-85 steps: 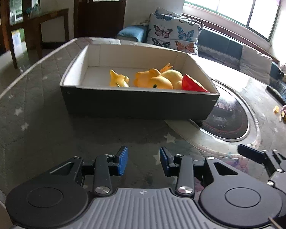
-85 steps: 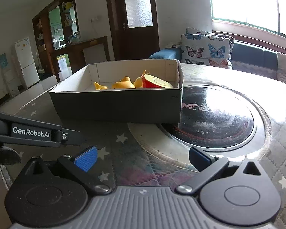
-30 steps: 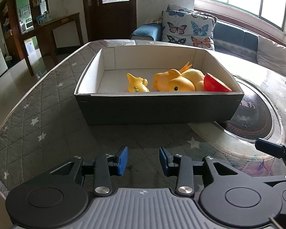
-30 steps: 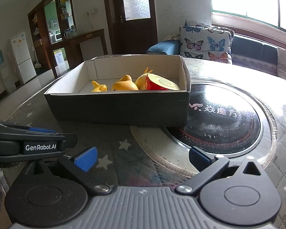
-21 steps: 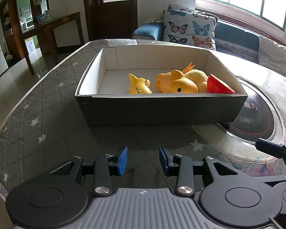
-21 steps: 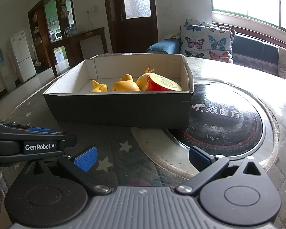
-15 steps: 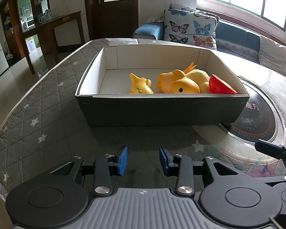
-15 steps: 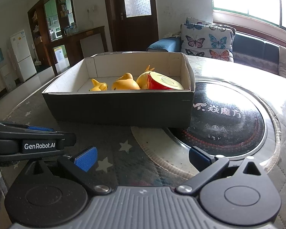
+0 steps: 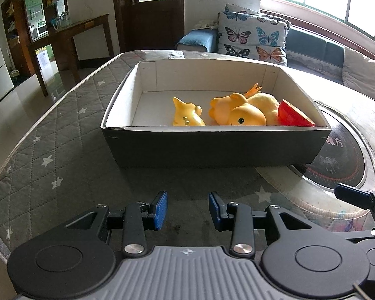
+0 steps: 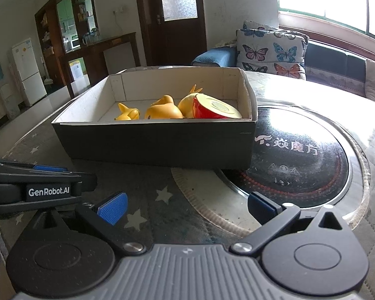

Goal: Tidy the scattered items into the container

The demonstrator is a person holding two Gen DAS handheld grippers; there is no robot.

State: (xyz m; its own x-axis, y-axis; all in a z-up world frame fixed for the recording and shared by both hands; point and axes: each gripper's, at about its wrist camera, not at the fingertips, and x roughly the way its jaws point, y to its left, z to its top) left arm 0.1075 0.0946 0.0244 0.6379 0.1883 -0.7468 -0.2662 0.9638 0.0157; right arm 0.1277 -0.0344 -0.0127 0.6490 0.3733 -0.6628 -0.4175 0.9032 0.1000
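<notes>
A dark cardboard box (image 9: 212, 147) (image 10: 157, 140) with a white inside stands on the table. In it lie a small yellow toy (image 9: 187, 116) (image 10: 128, 113), a bigger yellow duck (image 9: 240, 115) (image 10: 163, 111) and a red apple half (image 9: 292, 117) (image 10: 216, 110). My left gripper (image 9: 188, 210) hovers over the table in front of the box, open and holding nothing. My right gripper (image 10: 185, 207) is to its right, open wide and also without anything in it. The left gripper's side (image 10: 37, 187) shows at the left edge of the right wrist view.
The table carries a grey quilted cloth with stars (image 9: 50, 155) and a round black glass inset (image 10: 300, 155) at the box's right. The table edge drops off at the left. A sofa with butterfly cushions (image 9: 252, 37) and a dark sideboard (image 9: 70, 40) stand behind.
Over the last second hardly anything has shifted; the box sits slightly lower and nearer in both views. Both grippers keep the same opening.
</notes>
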